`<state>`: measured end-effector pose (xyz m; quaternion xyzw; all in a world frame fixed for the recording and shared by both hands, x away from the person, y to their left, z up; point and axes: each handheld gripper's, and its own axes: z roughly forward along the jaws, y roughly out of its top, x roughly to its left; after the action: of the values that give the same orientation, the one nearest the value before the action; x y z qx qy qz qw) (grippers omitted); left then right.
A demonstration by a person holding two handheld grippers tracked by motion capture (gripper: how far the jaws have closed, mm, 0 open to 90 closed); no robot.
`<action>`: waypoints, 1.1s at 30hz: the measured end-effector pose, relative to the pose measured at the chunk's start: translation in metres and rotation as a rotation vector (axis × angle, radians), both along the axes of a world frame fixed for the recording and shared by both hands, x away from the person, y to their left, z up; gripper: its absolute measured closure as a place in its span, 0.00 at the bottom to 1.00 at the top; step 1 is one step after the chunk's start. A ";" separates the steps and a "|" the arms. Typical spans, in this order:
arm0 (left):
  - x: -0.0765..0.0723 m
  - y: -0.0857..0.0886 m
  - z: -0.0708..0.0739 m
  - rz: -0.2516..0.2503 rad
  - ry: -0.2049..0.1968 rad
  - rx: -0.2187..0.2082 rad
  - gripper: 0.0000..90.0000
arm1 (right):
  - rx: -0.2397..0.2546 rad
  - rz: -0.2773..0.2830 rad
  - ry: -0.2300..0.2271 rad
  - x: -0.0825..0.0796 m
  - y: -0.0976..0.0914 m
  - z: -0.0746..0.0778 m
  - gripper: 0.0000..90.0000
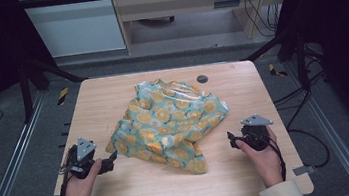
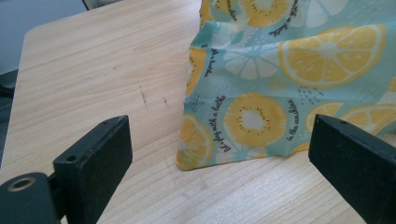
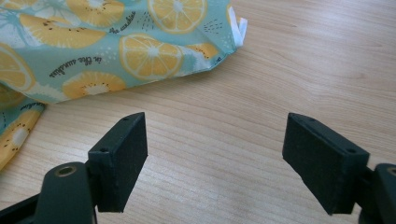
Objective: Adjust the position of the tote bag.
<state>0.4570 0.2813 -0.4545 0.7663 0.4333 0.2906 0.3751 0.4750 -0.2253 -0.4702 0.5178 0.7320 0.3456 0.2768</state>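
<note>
A crumpled teal cloth printed with orange and lemon slices lies in the middle of the wooden table. My left gripper rests near the cloth's lower left corner, jaws wide apart and empty. In the left gripper view that corner of the cloth lies just ahead, between the lines of the two fingers. My right gripper sits to the right of the cloth, open and empty. In the right gripper view the cloth's edge lies beyond the fingers, with bare wood between them.
A small dark round hole or cap sits in the table near the far edge. Black frame posts stand at the table's far corners, and cables trail on the floor at the right. A person's hands hold both grippers near the front edge.
</note>
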 end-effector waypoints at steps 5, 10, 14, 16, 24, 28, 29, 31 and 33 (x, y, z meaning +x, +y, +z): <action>0.000 0.000 -0.001 0.007 0.005 0.006 0.07 | -0.009 0.003 0.000 0.000 0.001 -0.001 0.25; 0.002 -0.001 -0.002 0.003 0.008 0.008 0.07 | -0.008 0.018 0.001 0.003 0.003 -0.001 0.28; 0.003 -0.003 -0.002 -0.002 0.011 0.012 0.07 | -0.001 0.031 0.003 0.006 0.006 -0.001 0.31; 0.002 -0.004 -0.001 -0.008 0.008 0.008 0.07 | 0.003 0.041 -0.005 0.005 0.007 0.002 0.31; 0.000 -0.006 -0.002 -0.009 0.008 0.037 0.07 | -0.003 0.082 -0.035 0.011 0.016 0.019 0.31; -0.003 -0.002 -0.003 0.004 0.013 0.034 0.07 | 0.004 0.093 -0.016 0.021 0.017 0.027 0.33; -0.004 -0.001 -0.003 0.010 0.011 0.030 0.07 | 0.009 0.090 -0.007 0.024 0.016 0.029 0.33; -0.005 0.001 -0.002 0.019 0.004 0.026 0.07 | 0.000 0.090 0.006 0.033 0.013 0.034 0.34; -0.005 0.002 0.001 0.041 -0.020 0.031 0.08 | 0.008 0.078 0.022 0.046 0.008 0.039 0.32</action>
<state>0.4518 0.2834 -0.4535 0.7599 0.4408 0.3125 0.3613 0.5206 -0.2175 -0.4307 0.4937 0.7533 0.3534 0.2529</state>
